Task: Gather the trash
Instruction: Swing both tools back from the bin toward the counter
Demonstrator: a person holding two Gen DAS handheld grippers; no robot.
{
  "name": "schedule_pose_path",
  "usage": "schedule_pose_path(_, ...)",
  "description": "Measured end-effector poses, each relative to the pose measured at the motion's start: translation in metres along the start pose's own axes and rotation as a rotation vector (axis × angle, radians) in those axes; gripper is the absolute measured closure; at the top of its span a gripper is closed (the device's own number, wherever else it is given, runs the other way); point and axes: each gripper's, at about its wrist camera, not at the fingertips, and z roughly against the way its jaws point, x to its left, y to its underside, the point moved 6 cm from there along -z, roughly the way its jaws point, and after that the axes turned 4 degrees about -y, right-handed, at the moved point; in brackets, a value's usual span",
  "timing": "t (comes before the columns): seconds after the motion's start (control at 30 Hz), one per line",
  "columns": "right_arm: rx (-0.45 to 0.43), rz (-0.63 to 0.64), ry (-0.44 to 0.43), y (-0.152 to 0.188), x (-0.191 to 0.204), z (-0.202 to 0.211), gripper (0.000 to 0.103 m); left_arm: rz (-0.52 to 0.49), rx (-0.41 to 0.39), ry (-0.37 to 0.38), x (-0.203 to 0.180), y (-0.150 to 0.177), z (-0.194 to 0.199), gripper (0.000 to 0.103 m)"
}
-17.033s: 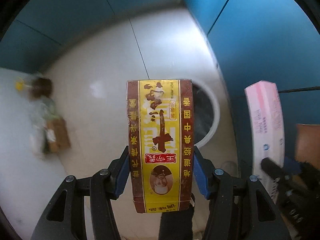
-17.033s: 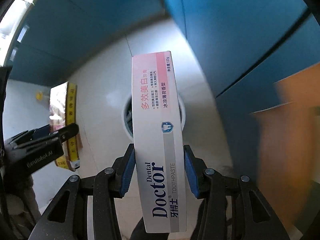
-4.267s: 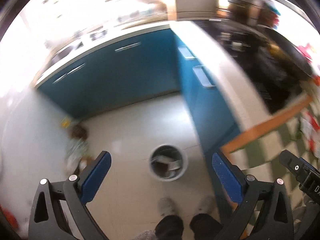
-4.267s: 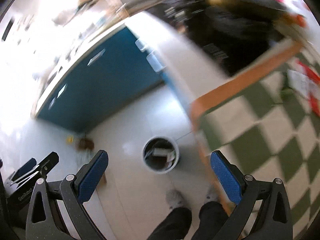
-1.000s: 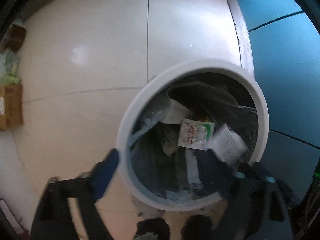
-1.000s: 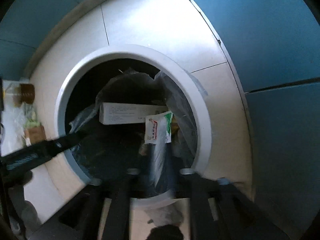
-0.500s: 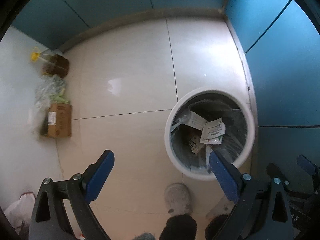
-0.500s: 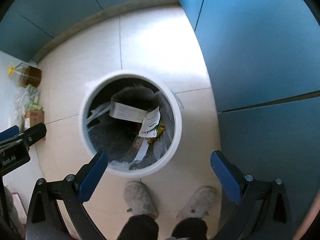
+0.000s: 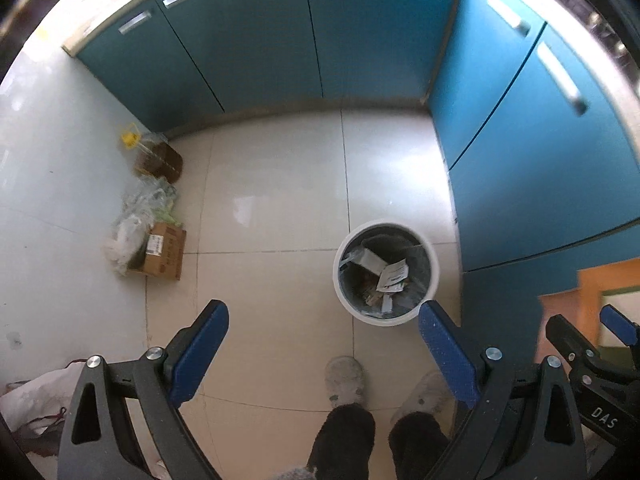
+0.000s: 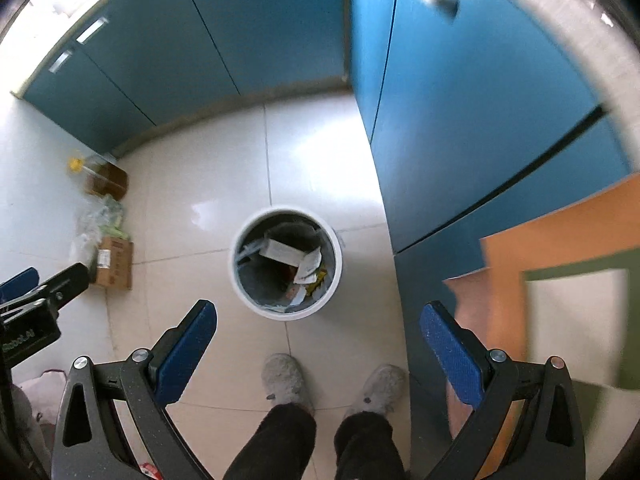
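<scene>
A round white trash bin (image 9: 341, 292) stands on the tiled floor below me, lined with a dark bag and holding boxes and wrappers (image 9: 393, 276). It also shows in the right wrist view (image 10: 336, 276), with a white box (image 10: 282, 251) inside. My left gripper (image 9: 324, 350) is open and empty, high above the floor to the left of the bin. My right gripper (image 10: 318, 348) is open and empty, high above the bin's near side. The right gripper (image 9: 592, 364) shows at the left view's right edge.
Blue cabinets (image 9: 256, 36) run along the back and right (image 10: 460, 120). A cardboard box (image 9: 164, 250), plastic bags (image 9: 136, 216) and an oil bottle (image 9: 154, 156) sit by the left wall. My slippered feet (image 10: 286, 380) stand before the bin. An orange table edge (image 10: 560, 224) is at right.
Both grippers have risen well above the bin, which now looks smaller and farther below. Both stay open and empty.
</scene>
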Motion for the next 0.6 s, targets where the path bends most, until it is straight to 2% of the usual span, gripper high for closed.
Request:
schedule_pose_path(0.27, -0.080, 0.049, -0.035, -0.002, 0.008, 0.137, 0.000, 0.011, -0.083, 0.044, 0.003, 0.005, 0.105, 0.006)
schedule_pose_path(0.47, -0.133, 0.057, -0.058, 0.005, 0.008, 0.207, 0.000, 0.012, -0.126, 0.064, 0.000, 0.012, 0.162, 0.006)
schedule_pose_path(0.6, -0.152, 0.045, -0.086, 0.010, 0.004, 0.233, 0.000, 0.011, -0.138, 0.057, -0.004, 0.017, 0.188, 0.006)
